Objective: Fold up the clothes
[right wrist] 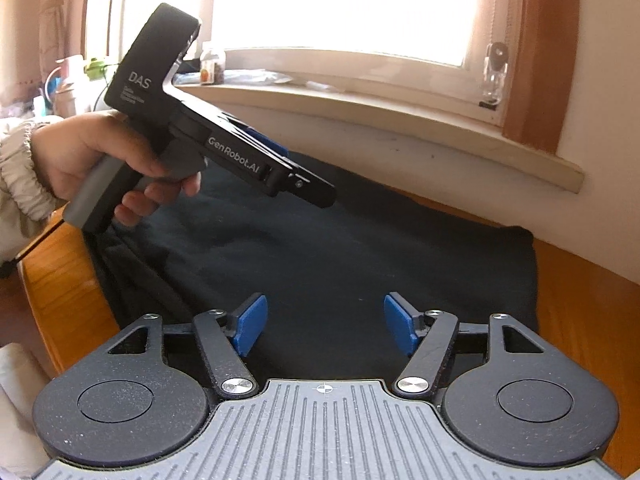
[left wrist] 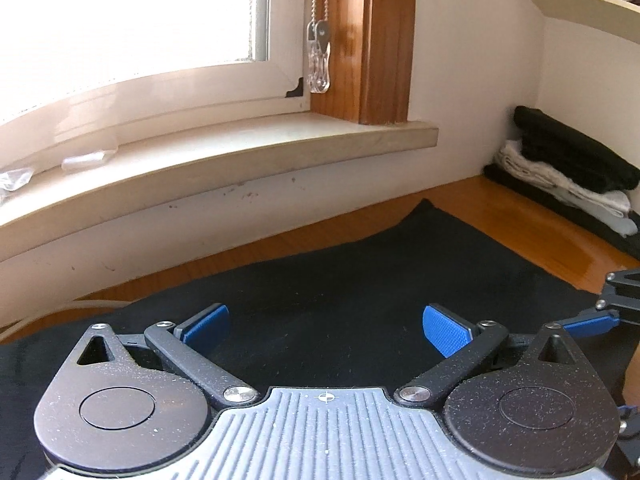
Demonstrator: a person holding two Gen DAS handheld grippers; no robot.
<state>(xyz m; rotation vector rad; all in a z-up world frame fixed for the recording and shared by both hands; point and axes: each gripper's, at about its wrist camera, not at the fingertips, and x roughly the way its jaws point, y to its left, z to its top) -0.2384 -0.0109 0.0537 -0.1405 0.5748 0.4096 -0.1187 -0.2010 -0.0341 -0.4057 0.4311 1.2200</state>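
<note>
1. The flat black cloth garment [left wrist: 360, 280] lies spread on the wooden worktop [right wrist: 580, 304] below the windowsill.
2. The left claw [left wrist: 326, 330] gapes wide above it, empty.
3. The right claw [right wrist: 325, 326] stands parted over it, gripping nothing.

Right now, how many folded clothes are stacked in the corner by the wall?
4, as far as I can see: a black one on top, two white ones under it, a dark one at the bottom. More may be hidden.
</note>
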